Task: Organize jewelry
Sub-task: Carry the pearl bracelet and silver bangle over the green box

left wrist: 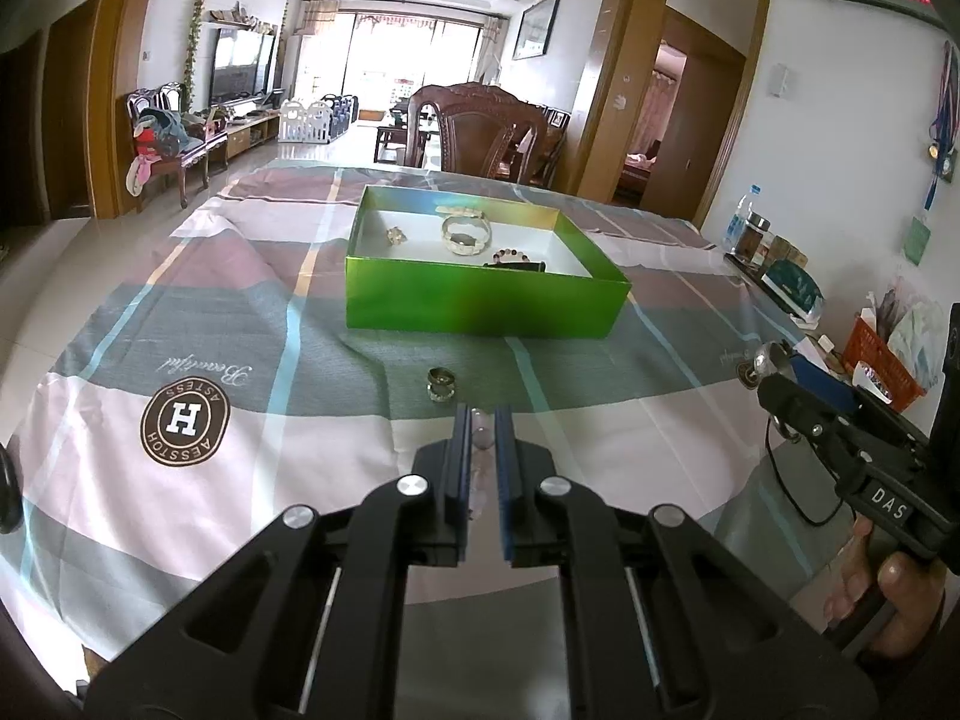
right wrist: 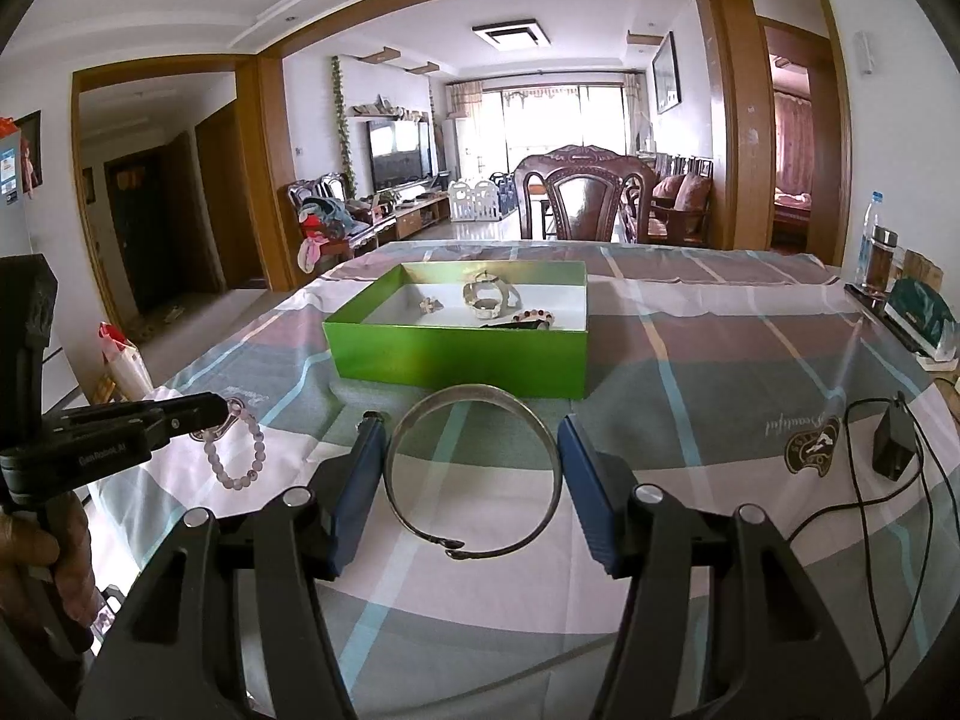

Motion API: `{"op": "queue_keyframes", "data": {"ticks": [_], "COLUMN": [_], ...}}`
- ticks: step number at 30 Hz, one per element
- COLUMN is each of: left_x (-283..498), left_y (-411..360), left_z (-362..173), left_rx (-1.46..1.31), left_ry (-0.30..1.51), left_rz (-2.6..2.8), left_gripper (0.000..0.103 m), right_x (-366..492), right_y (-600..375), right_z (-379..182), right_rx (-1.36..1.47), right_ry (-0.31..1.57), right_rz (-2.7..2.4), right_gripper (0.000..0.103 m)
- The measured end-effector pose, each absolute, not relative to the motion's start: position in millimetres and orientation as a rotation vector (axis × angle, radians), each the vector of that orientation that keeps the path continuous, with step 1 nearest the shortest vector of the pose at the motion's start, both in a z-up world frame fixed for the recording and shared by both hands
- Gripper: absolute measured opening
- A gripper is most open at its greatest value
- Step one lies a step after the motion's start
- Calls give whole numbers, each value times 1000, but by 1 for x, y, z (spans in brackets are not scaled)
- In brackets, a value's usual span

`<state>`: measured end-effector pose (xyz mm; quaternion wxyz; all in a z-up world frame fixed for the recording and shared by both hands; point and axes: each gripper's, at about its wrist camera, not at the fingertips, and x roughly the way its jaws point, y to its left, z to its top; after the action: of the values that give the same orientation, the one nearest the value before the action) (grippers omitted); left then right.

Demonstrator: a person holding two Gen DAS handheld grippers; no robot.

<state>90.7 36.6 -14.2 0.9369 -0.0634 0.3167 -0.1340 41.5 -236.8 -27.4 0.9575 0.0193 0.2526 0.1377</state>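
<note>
Bead bracelet [right wrist: 235,450] pinched in left tool [left wrist: 482,420]; silver bangle [right wrist: 474,474] clamped between right tool [right wrist: 471,450] pads.

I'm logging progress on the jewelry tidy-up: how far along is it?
Done: several pieces already lie in the green box. In hand: the left gripper is shut on a pale bead bracelet, and the right gripper holds a silver bangle between its pads. Left: both still need boxing, plus the rings on the tablecloth.
</note>
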Motion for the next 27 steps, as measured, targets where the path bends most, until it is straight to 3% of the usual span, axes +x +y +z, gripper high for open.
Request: {"op": "queue_keyframes", "data": {"ticks": [23, 27], "left_x": [96, 107], "left_y": [34, 33], "left_z": [-17, 1], "left_rx": [-122, -104], "left_ry": [662, 639], "left_rz": [-281, -306], "left_gripper": [8, 8], "right_x": [48, 59], "right_y": [-235, -235], "right_z": [-36, -26], "right_rx": [40, 32], "right_ry": [543, 536], "right_rz": [284, 302], "right_gripper": [58, 58]}}
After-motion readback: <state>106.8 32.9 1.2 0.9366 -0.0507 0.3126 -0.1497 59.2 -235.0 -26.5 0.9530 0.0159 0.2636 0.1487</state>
